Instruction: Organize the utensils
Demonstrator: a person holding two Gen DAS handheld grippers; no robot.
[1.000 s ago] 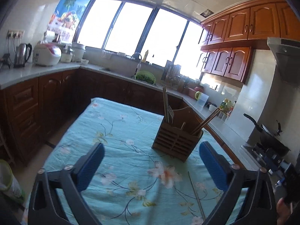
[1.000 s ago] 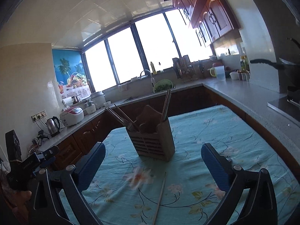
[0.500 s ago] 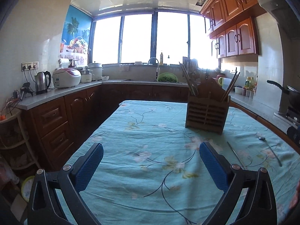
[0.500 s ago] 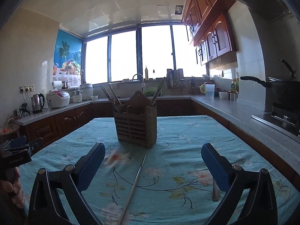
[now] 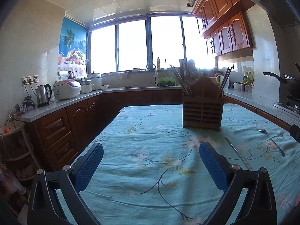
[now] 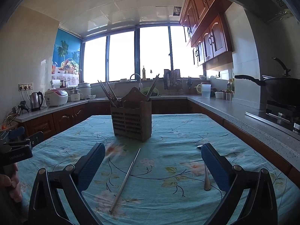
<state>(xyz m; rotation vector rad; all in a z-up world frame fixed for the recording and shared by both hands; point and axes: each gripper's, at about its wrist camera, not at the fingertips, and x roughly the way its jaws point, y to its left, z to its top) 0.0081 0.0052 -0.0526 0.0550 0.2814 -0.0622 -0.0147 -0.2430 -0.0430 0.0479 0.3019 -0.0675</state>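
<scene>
Left gripper [image 5: 151,164]: jaws wide apart, nothing between the blue pads [image 5: 88,166], low over the tablecloth [image 5: 150,131]. Right gripper [image 6: 152,164]: jaws likewise wide apart, holding nothing.

Nearest loose item in the right wrist view: a single metal chopstick [image 6: 125,180] lying flat on the cloth, running from between the right fingers toward the holder, slightly angled. Not touching either pad. In the left wrist view the same chopstick sits right of the right-hand finger.

Spoon [image 6: 205,174] lies flat on the cloth just beside the inner face of the right-hand pad of the right gripper; its bowl end is partly hidden behind that pad. In the left wrist view it lies further right than the chopstick, well apart from it, handle toward the camera.

Mid-table: wooden utensil holder [image 6: 132,120], upright, slatted front. Chopsticks [image 6: 109,93] lean out of its left and right compartments.

Far: counter [image 5: 61,106] with kettle [image 5: 43,95] and rice cooker [image 5: 66,90], sink faucet [image 5: 152,69] under the windows, wok [image 6: 281,88] on the stove at right.
</scene>
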